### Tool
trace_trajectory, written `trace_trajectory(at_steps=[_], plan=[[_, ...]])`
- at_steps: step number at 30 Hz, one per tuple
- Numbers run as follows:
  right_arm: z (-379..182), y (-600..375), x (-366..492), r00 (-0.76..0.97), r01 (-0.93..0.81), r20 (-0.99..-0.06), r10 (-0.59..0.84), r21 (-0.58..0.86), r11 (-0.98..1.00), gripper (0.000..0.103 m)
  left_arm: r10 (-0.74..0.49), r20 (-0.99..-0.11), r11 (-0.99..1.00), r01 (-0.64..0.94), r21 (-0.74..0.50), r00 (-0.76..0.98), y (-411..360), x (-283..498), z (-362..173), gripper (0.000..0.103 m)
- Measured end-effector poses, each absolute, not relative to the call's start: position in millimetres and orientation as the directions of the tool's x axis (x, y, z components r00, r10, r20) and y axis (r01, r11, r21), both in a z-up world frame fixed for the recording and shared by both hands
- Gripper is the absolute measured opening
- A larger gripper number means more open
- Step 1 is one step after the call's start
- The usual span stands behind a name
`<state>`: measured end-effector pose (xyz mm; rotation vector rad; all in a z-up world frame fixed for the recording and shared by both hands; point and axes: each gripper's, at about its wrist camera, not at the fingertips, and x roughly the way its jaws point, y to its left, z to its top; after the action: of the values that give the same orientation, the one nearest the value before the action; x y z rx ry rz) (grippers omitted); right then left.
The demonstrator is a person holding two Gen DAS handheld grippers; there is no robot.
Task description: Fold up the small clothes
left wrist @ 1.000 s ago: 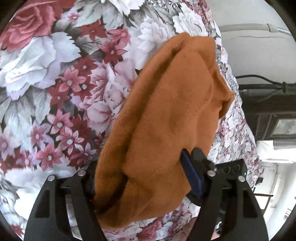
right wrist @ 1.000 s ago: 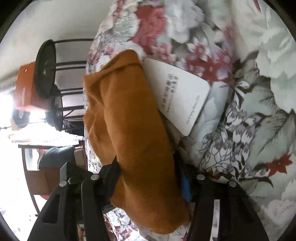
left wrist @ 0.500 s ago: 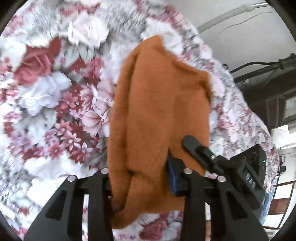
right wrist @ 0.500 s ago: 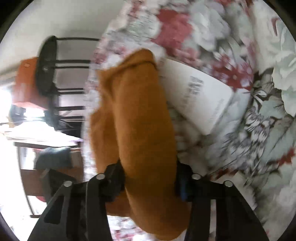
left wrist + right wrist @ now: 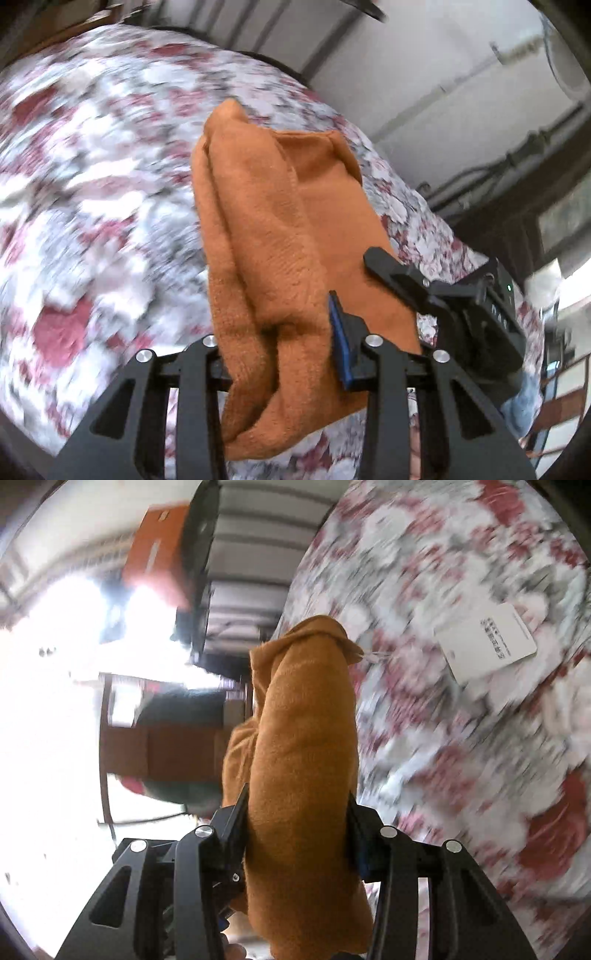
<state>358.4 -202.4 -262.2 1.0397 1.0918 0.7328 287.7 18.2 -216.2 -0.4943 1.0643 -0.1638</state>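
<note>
An orange fleece garment (image 5: 280, 236) hangs bunched between both grippers above a floral bedspread (image 5: 92, 206). My left gripper (image 5: 280, 343) is shut on its near end. The other gripper (image 5: 443, 299) shows at the right of the left wrist view, clamped on the same cloth. In the right wrist view my right gripper (image 5: 295, 827) is shut on the garment (image 5: 306, 746), which stands up as a thick folded roll. The floral bedspread (image 5: 461, 738) lies to the right, blurred.
A white paper tag (image 5: 487, 642) lies on the bedspread. A black metal rack (image 5: 199, 554) holding an orange box (image 5: 155, 561) stands beyond the bed edge. A wooden piece of furniture (image 5: 159, 746) is at left. A white wall with pipes (image 5: 461, 92) is behind the bed.
Both grippers have lifted and swung with the garment; more of the room and wall shows. The white tag, once beside the cloth, is now farther off. Both grips stay shut.
</note>
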Motion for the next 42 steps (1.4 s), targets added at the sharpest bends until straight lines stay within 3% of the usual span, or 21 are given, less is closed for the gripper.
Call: trace_trajectory(at_steps=[5,10,19,27,32,42], plan=[[-248.5,-183.4,335.0,0.31,0.005,-0.295,0.904,0.951,0.309,0.046,-0.331,-0.773,0.885,-0.107,-0.454,0.541,44.0,264.9,-194.9,0.035],[-217.4,-126.2,329.0,0.271,-0.085,-0.32,0.908,0.932,0.353,0.046,-0.299,-0.743,0.861,-0.167,-0.481,0.599,86.2,235.8,-176.5,0.035],[-176.3,-2.9,308.7,0.11,-0.238,-0.274,0.955,0.926,0.293,0.047,-0.189,-0.697,0.848,-0.242,-0.471,0.692,194.5,179.6,-126.7,0.035],[-166.4,113.7,312.2,-0.033,-0.335,-0.293,0.955,0.904,0.266,0.047,-0.082,-0.67,0.811,-0.341,-0.475,0.737,285.1,149.6,-111.0,0.035],[-183.5,160.2,326.0,-0.074,-0.378,-0.344,0.936,0.878,0.293,0.047,-0.051,-0.671,0.783,-0.387,-0.487,0.74,329.3,154.9,-135.3,0.035],[-279.9,182.5,366.7,-0.064,-0.354,-0.53,0.846,0.804,0.477,0.047,-0.072,-0.763,0.771,-0.449,-0.451,0.643,358.8,214.1,-253.5,0.036]])
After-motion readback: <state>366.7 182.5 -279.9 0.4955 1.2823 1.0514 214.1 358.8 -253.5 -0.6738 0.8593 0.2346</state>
